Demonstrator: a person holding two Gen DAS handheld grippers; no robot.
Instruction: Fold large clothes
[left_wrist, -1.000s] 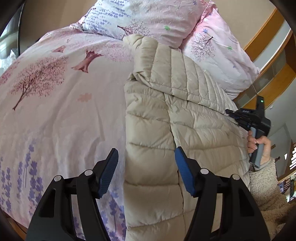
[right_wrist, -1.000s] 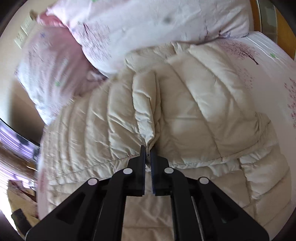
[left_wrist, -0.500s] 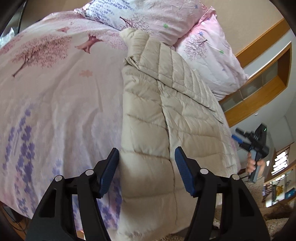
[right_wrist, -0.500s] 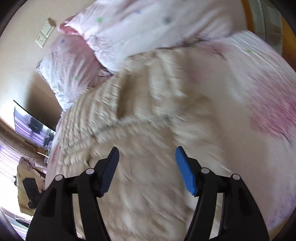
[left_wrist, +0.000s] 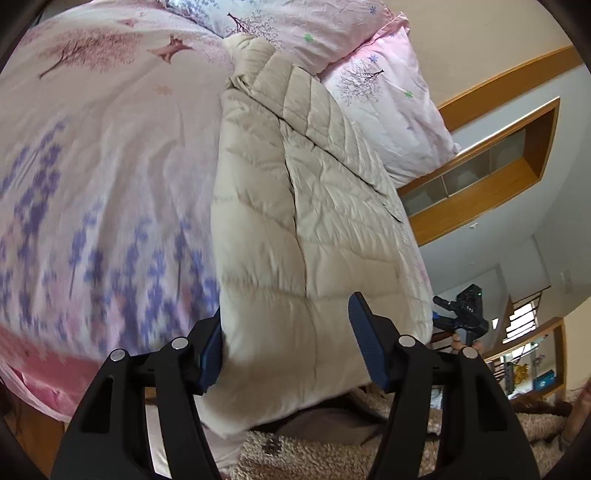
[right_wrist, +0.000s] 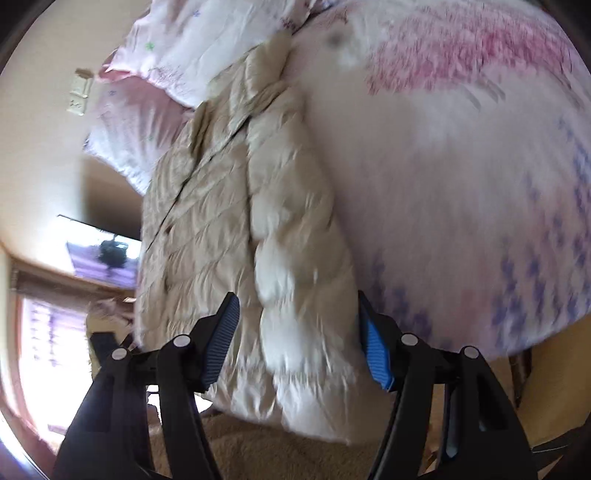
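From my left wrist camera, my left gripper (left_wrist: 286, 345) has its fingers (left_wrist: 364, 347) spread wide, holding nothing. They frame the near hem of the beige quilted jacket (left_wrist: 295, 206), and the hem's left edge hides part of the left pad. The jacket lies lengthwise on the bed (left_wrist: 103, 155), folded into a long strip with one panel laid over the other. Its collar end reaches the pink floral pillows (left_wrist: 384, 88), and its hem hangs just past the bed's near edge. To the right, beyond the jacket, my right gripper (left_wrist: 445, 314) shows small, held in my hand; I cannot tell its state from here.

From my right wrist camera, blurred by motion, my right gripper (right_wrist: 297, 339) also has its fingers (right_wrist: 375, 345) wide apart and grips nothing. The jacket (right_wrist: 236, 221) runs away from them toward the pillows (right_wrist: 207, 48), with the bed's flowered cover (right_wrist: 461, 166) to its right. A wall switch plate (right_wrist: 77, 96) sits on the left.
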